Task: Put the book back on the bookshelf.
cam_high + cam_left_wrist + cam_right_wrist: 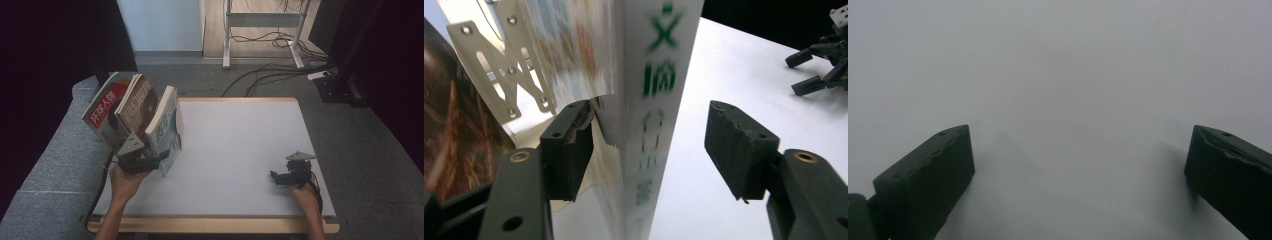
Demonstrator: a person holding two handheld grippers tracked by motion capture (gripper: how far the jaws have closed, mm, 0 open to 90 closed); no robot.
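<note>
Three magazines upright in metal rack; two claws, left, right; one table.

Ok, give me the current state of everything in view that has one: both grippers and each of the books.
left gripper: open, jaws either side of the white book's spine, right pad clear of it
right gripper: open, nothing between the jaws, low over the table
white book: on edge, closed, tilted
brown-cover book: on edge, leaning left
red-cover book: on edge, leaning left
</note>
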